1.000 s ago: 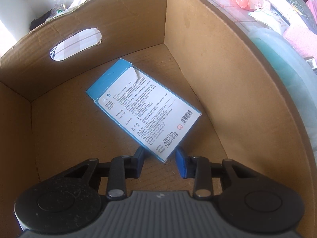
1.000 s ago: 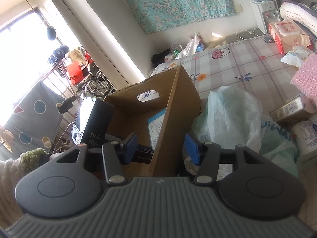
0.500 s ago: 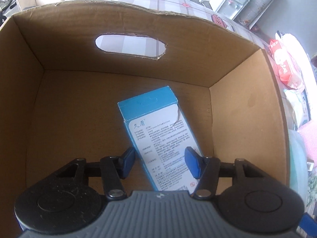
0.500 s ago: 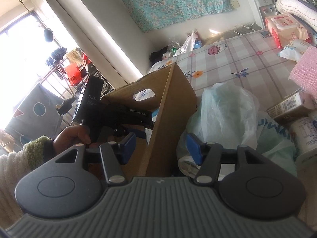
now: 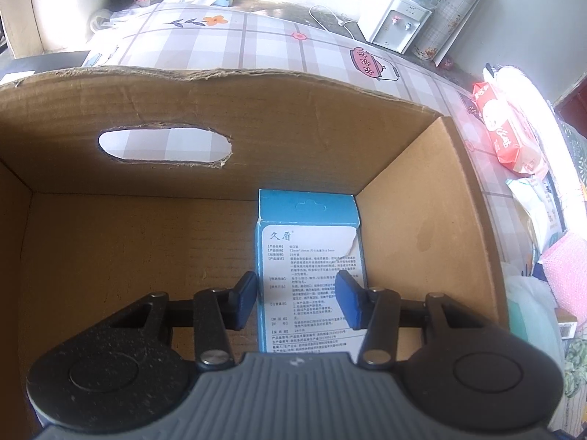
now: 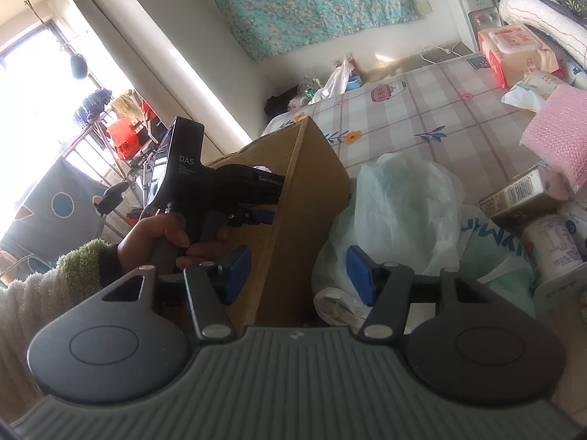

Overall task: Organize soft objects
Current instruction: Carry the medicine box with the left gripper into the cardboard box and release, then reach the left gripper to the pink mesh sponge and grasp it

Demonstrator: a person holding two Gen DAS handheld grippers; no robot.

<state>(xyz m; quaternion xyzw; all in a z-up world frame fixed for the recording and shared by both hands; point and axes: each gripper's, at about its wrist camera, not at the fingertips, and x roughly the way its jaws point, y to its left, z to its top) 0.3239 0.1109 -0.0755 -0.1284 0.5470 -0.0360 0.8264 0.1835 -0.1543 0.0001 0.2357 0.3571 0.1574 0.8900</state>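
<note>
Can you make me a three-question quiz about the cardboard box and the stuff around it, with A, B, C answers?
1. Where in the cardboard box does the blue and white packet lie?
A. by its right wall
B. by its left wall
C. outside on the table

2. How many packets are in the box?
A. three
B. one
C. none

3. How is the left gripper set?
A. shut tight on nothing
B. open, one pad on each side of the packet
C. gripping the box wall

Answers: 1 A, the packet sits in the far right corner. 2 B, the rest of the floor is bare. 3 B, both pads stand apart beside the packet.
</note>
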